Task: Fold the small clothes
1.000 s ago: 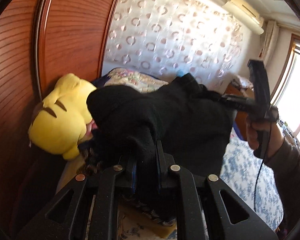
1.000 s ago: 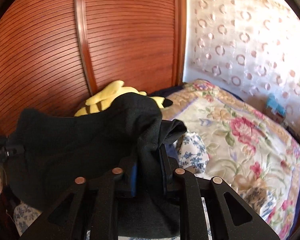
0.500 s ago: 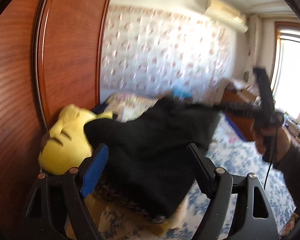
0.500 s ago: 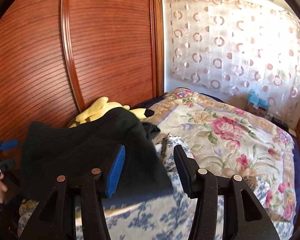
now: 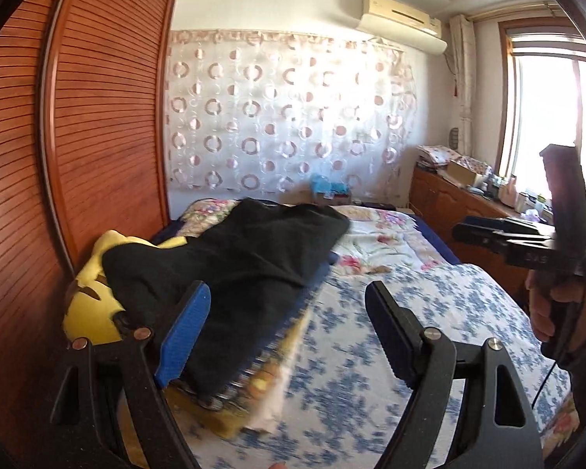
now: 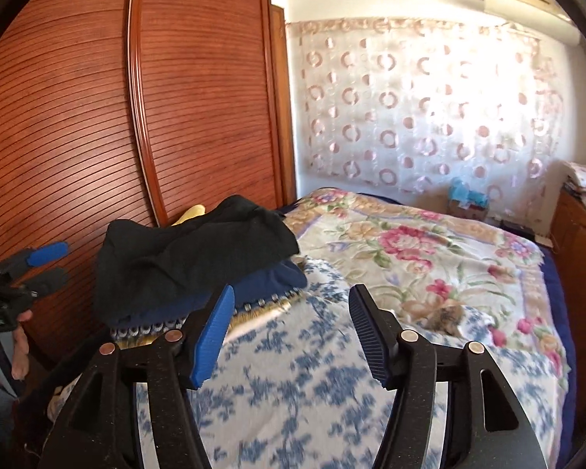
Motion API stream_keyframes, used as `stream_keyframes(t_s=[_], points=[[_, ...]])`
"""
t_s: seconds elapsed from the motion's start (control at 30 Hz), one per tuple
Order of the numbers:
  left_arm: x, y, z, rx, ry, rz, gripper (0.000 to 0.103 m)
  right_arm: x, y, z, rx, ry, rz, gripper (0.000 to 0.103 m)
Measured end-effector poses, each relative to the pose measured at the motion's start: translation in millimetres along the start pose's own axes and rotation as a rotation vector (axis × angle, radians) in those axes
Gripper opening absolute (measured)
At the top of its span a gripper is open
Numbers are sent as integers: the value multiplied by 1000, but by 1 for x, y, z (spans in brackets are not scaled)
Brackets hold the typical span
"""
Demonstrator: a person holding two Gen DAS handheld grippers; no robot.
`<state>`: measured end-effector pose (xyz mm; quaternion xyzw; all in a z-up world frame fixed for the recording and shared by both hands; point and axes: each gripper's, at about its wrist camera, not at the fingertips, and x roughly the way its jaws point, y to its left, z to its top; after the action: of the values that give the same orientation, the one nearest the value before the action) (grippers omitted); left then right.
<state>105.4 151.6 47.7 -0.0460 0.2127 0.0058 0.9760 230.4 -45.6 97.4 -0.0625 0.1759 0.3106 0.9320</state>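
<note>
nearest, the left gripper (image 5: 287,332) stands released and empty, its fingers spread wide. the right gripper (image 6: 289,336) has just been opening and also has nothing between its fingers. at about 10 o'clock in both views, the black garment (image 6: 191,258) lies rumpled atop a stack of folded clothes (image 6: 254,293) at the bed (image 6: 293,391) edge, draped partly over a yellow plush toy (image 5: 93,312). risk: perched unevenly on that soft toy, it could slump, unfold, or tip the stack.
</note>
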Motion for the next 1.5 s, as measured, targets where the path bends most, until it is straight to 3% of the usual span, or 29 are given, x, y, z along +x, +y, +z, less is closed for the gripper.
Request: stream_keyframes(t_s=[0.17,0.37,0.77,1.17,1.5], points=[[-6,-35,-9,13,14,-44,82,-58,15,-20,1,-36,-45,64],[-17,-72,-17,52,34,-46,82,-105,30,-49,22,-53,-127,66],[-41,-120,-23,79,28,-66,82,-189,76,-101,121,-114,-276,79],[-49,-139,-30,100,25,-57,82,-199,115,-110,153,-125,-328,79],[-52,-141,-29,97,17,-55,82,-194,113,-114,155,-116,-346,79]])
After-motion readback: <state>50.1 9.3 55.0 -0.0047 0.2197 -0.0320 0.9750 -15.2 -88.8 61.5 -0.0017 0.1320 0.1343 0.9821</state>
